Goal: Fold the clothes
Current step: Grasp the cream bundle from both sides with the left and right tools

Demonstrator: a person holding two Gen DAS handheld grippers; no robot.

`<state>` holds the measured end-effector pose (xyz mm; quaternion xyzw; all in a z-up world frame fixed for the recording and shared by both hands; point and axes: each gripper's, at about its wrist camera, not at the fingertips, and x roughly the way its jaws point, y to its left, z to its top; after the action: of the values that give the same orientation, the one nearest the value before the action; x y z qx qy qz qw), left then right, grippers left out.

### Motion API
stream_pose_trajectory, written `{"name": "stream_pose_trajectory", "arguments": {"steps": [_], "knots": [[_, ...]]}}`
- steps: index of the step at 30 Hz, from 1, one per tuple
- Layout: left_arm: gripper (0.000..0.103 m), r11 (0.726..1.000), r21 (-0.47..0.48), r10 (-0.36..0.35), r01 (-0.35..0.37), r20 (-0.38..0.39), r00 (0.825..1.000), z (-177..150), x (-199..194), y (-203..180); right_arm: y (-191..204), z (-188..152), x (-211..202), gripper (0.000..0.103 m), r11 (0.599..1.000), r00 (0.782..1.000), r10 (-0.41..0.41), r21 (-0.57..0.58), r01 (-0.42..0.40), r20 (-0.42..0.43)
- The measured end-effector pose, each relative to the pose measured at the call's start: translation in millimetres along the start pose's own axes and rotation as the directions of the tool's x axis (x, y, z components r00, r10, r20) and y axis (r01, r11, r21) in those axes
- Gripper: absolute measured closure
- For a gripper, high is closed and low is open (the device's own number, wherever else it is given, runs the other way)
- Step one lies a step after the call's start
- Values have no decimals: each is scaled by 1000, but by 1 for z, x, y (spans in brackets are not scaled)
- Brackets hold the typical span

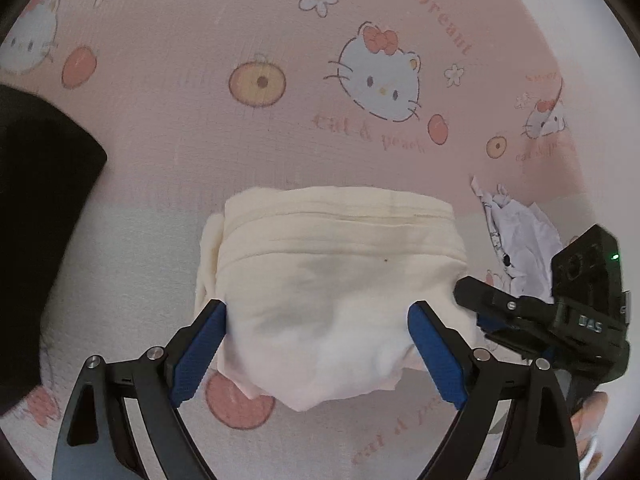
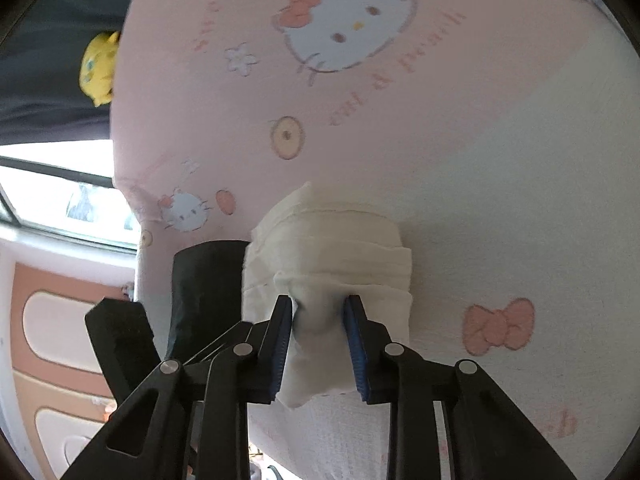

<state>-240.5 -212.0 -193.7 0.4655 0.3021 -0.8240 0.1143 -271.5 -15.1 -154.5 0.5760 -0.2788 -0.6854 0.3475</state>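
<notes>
Right wrist view: right gripper [image 2: 318, 312] pinches the folded cream garment [image 2: 332, 256] mid-bedsheet [image 2: 500, 160]; left gripper [image 1: 318, 320] straddles it, fingers apart; folding looks nearly complete.

- The left gripper [image 1: 316, 344] has its blue-padded fingers [image 1: 200, 354] spread wide, one at either side of the folded cream garment [image 1: 332, 280].
- The right gripper [image 2: 320, 346] pinches a bunched corner of that garment between its narrowed fingers [image 2: 358, 350], apparently gripping it firmly.
- In the left wrist view, it reaches in at the garment's right edge.
</notes>
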Motion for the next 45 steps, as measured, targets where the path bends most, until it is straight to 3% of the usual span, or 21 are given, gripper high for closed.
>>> {"name": "stream_pose_trajectory", "arguments": {"steps": [4, 8, 10, 12, 14, 18, 21, 22, 24, 25, 26, 28, 30, 32, 35, 38, 43, 45], "knots": [[13, 1000, -20, 16, -16, 26, 1000, 0, -1, 13, 18, -4, 6, 76, 997, 1000, 14, -77, -16, -26], [17, 991, 56, 120, -123, 50, 992, -2, 6, 17, 29, -8, 25, 76, 992, 998, -25, -121, 17, -65], [17, 994, 47, 102, -103, 27, 994, -4, 13, 22, 32, -10, 33, 77, 976, 988, -142, -176, 130, -60], [16, 998, 10, 63, -64, 2, 998, -6, 25, 29, 35, -12, 41, 77, 943, 965, -257, -232, 238, -52], [14, 998, 0, 64, -64, 3, 998, -8, 35, 34, 37, -14, 47, 77, 923, 950, -309, -257, 287, -49], [4, 983, 96, 150, -157, 79, 986, -14, 42, 26, 35, -14, 45, 77, 924, 952, -302, -257, 283, -39], [4, 975, 130, 166, -179, 108, 980, -13, 41, 24, 34, -13, 43, 76, 925, 954, -297, -257, 279, -31], [4, 980, 113, 152, -162, 99, 984, -12, 40, 27, 34, -13, 43, 72, 926, 955, -295, -257, 278, -29], [4, 992, 58, 110, -114, 69, 991, -10, 36, 33, 30, -12, 38, 52, 927, 955, -297, -243, 285, -12], [5, 996, 28, 86, -88, 58, 995, -9, 32, 37, 26, -11, 32, 32, 927, 951, -310, -220, 304, 8], [5, 997, 6, 70, -71, 57, 996, -8, 28, 40, 21, -9, 27, 27, 929, 948, -318, -193, 316, 24], [5, 998, -24, 54, -53, 66, 996, -7, 19, 43, 6, -2, 18, 27, 954, 961, -276, -118, 277, 24], [5, 998, -37, 47, -44, 77, 996, -5, 13, 47, -14, 2, 13, 27, 986, 985, -169, 9, 169, 15], [5, 999, -46, 29, -26, 70, 997, -1, 14, 51, -29, 5, 12, 26, 991, 997, -77, 111, 76, 5], [5, 993, -112, -31, 36, 44, 999, 4, 27, 63, -42, 5, 17, 26, 982, 999, -35, 185, 38, -18], [5, 962, -227, -146, 151, 38, 989, -2, 41, 80, -49, 4, 23, 18, 978, 1000, -22, 205, 26, -20], [3, 886, -347, -299, 308, 79, 951, -21, 55, 103, -59, -8, 30, 13, 965, 999, 28, 259, -32, 19], [3, 886, -341, -301, 313, 90, 949, -24, 52, 103, -65, -15, 34, 10, 950, 997, 61, 303, -71, 41]]}}
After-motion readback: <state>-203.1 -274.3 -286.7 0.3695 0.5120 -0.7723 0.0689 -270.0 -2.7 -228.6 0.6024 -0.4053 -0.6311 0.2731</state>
